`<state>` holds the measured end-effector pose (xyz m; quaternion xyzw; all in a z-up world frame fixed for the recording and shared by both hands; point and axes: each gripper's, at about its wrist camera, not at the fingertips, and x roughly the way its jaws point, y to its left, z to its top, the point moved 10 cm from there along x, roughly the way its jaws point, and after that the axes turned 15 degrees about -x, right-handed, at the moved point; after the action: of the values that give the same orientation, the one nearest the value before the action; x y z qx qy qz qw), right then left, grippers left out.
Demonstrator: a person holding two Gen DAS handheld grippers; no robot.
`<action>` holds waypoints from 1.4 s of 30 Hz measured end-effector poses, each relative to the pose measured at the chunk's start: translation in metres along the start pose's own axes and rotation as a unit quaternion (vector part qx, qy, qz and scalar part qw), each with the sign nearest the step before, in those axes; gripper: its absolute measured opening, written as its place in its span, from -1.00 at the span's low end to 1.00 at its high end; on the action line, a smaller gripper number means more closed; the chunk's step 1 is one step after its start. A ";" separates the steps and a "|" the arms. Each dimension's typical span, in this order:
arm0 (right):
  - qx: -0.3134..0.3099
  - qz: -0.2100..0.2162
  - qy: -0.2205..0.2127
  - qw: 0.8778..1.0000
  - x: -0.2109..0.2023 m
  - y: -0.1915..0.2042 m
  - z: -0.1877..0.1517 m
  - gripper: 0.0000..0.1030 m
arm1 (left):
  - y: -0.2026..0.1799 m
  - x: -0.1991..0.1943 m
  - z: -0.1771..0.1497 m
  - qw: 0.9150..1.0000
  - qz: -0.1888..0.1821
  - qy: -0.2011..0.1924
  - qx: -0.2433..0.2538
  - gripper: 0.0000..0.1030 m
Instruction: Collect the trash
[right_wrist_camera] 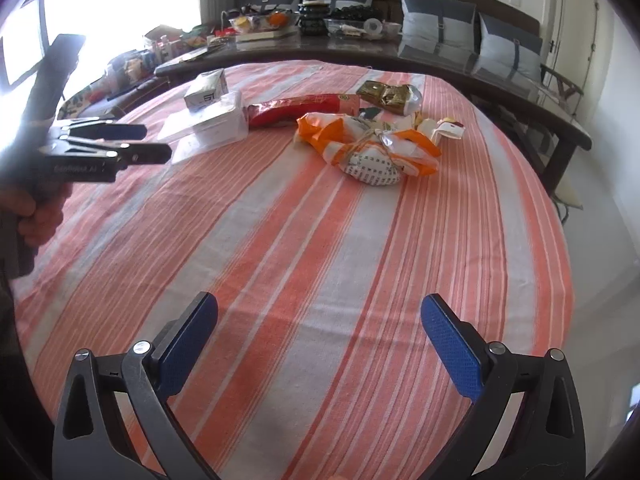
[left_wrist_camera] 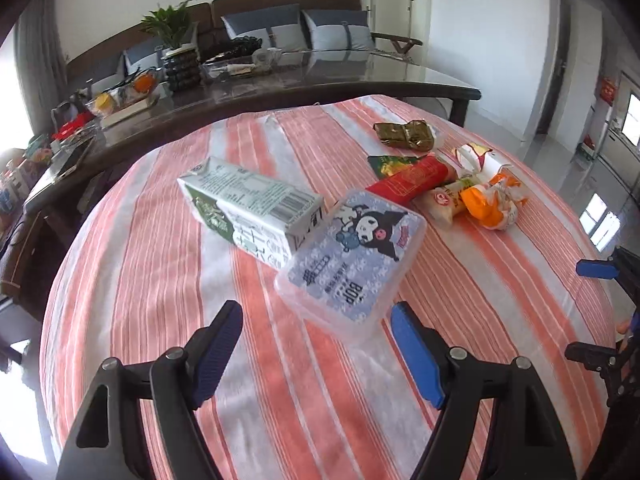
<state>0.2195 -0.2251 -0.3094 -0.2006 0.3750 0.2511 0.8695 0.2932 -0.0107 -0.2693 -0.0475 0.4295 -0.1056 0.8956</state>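
Trash lies on a striped orange and white tablecloth (left_wrist_camera: 280,380). A clear plastic box with a cartoon label (left_wrist_camera: 352,256) lies just ahead of my open, empty left gripper (left_wrist_camera: 316,316). A white and green carton (left_wrist_camera: 248,208) lies beside it. Further right are a red packet (left_wrist_camera: 412,178), an orange and white wrapper (left_wrist_camera: 492,204), a gold-brown packet (left_wrist_camera: 404,134) and small paper scraps (left_wrist_camera: 476,158). My right gripper (right_wrist_camera: 320,316) is open and empty above bare cloth; the orange wrapper (right_wrist_camera: 372,148), red packet (right_wrist_camera: 300,108) and box (right_wrist_camera: 208,128) lie far ahead of it.
A long dark table (left_wrist_camera: 280,84) stands behind with a plant (left_wrist_camera: 172,28), fruit bowls and clutter. A sofa with grey cushions (left_wrist_camera: 280,28) is against the wall. The left gripper shows at the left of the right wrist view (right_wrist_camera: 136,144). Floor lies beyond the cloth's right edge.
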 end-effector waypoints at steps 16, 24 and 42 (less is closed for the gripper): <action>0.021 -0.018 -0.005 1.000 -0.006 -0.022 -0.004 0.97 | -0.064 0.024 -0.013 0.992 -0.091 0.048 0.071 0.53; 0.103 -0.013 -0.005 0.995 0.010 -0.091 0.018 0.97 | -0.066 0.029 -0.006 0.997 -0.073 0.032 -0.007 0.43; 0.036 0.261 -0.037 0.964 -0.003 -0.002 0.051 0.09 | -0.036 -0.012 -0.047 0.998 -0.011 0.013 -0.065 0.29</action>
<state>0.2470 -0.2000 -0.2741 -0.0547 0.3912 0.4630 0.7935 0.2436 -0.0426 -0.2835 -0.1093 0.4469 -0.0877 0.8835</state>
